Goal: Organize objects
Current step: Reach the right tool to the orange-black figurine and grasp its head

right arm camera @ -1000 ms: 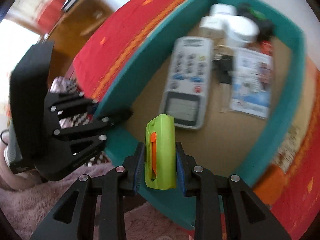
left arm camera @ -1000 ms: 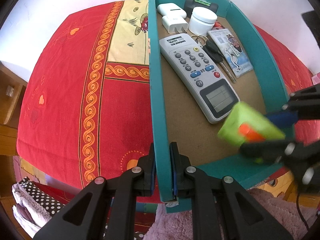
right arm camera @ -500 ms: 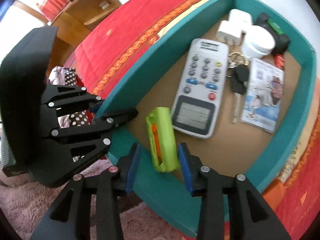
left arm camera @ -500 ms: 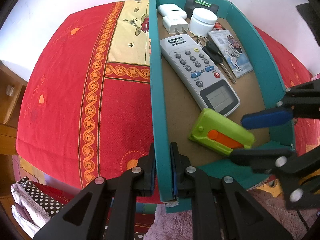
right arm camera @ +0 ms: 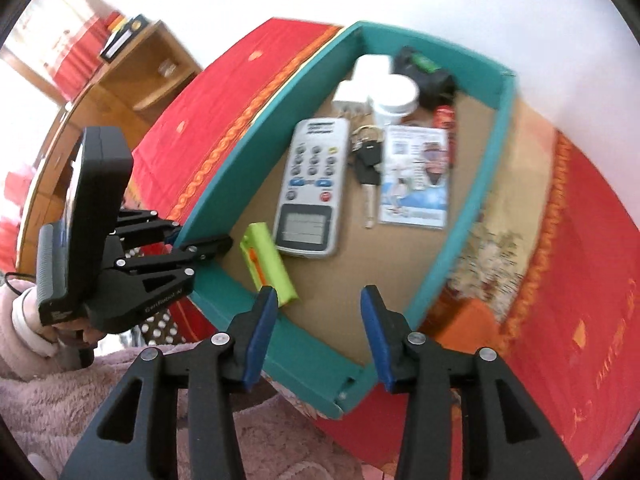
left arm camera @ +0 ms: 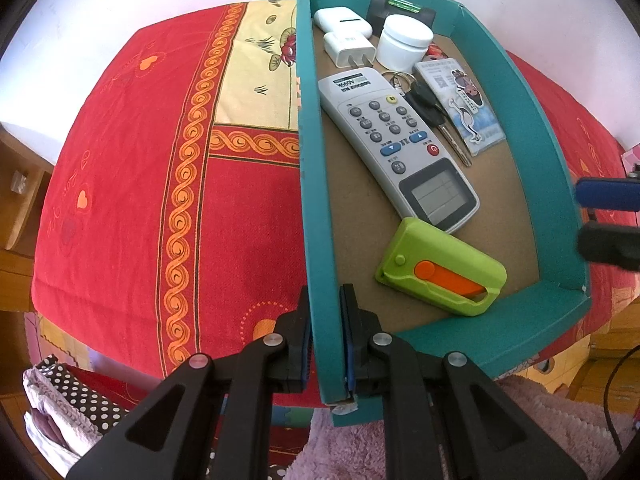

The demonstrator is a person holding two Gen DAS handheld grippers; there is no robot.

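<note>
My left gripper (left arm camera: 325, 312) is shut on the near left wall of a teal box (left arm camera: 312, 160); in the right wrist view it (right arm camera: 202, 234) grips that same wall (right arm camera: 224, 176). A green utility knife with an orange slider (left arm camera: 440, 266) lies on the box floor by the near wall, just touching a grey remote (left arm camera: 396, 148). My right gripper (right arm camera: 318, 300) hovers above the box's near corner. Its jaws are opening with nothing between them, and the knife (right arm camera: 269, 264) sits below and left of them. In the left wrist view only its fingertips (left arm camera: 608, 194) show at the right edge.
Further back in the box lie keys (left arm camera: 430, 108), a printed card (left arm camera: 460, 104), a white jar (left arm camera: 404, 42), a white charger (left arm camera: 350, 48) and a small black item. The box stands on a red patterned tablecloth (left arm camera: 140, 184). A wooden shelf (right arm camera: 132, 64) stands left; a fluffy pink sleeve (right arm camera: 48, 392) is near.
My right gripper let go of the green knife, which now lies flat in the box. The gripper rose and drew back with its jaws wider. The left gripper held still.
</note>
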